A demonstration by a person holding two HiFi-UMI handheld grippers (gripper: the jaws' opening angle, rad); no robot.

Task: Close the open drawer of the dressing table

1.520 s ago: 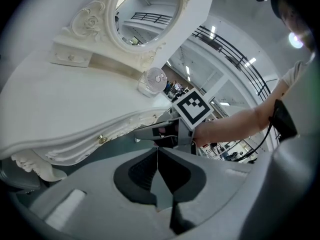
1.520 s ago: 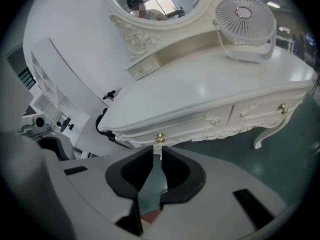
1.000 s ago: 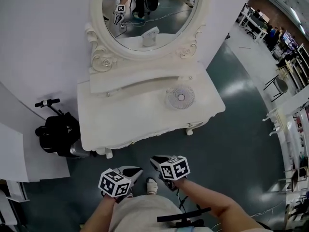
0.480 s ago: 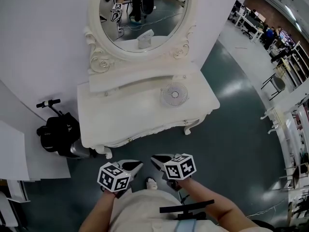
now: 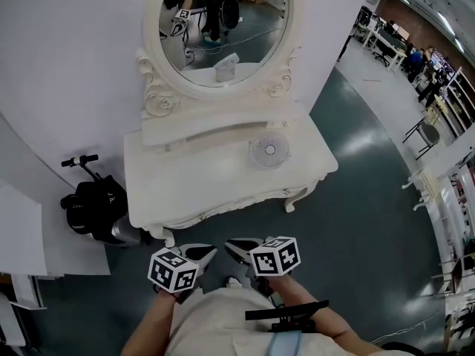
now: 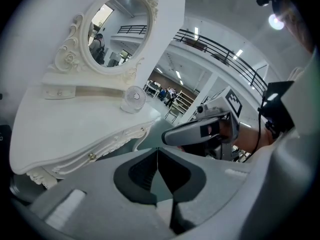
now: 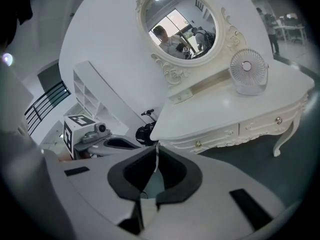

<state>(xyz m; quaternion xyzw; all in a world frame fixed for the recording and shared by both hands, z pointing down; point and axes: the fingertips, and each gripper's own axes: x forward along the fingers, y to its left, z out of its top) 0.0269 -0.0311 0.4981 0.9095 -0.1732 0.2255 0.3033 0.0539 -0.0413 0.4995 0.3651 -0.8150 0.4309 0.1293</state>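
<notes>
The white dressing table (image 5: 215,188) stands against the wall, with an oval mirror (image 5: 223,28) and a small round fan (image 5: 269,151) on it. In the right gripper view its two front drawers (image 7: 216,134) sit flush with the carved front. My left gripper (image 5: 210,252) and right gripper (image 5: 231,246) hang side by side near my waist, short of the table's front edge and touching nothing. The left gripper (image 6: 158,149) has its tips together. The right gripper (image 7: 157,145) is closing, its tips meeting with nothing between them.
A black bag with a handlebar (image 5: 95,208) stands on the floor left of the table, beside white panels (image 5: 22,236). A white shelf unit (image 7: 92,91) stands further left. Dark green floor stretches to the right, with desks and people (image 5: 415,50) far off.
Both grippers have risen a little in front of my body, the right one more. The table and mirror have shifted slightly in the head view as my head moved.
</notes>
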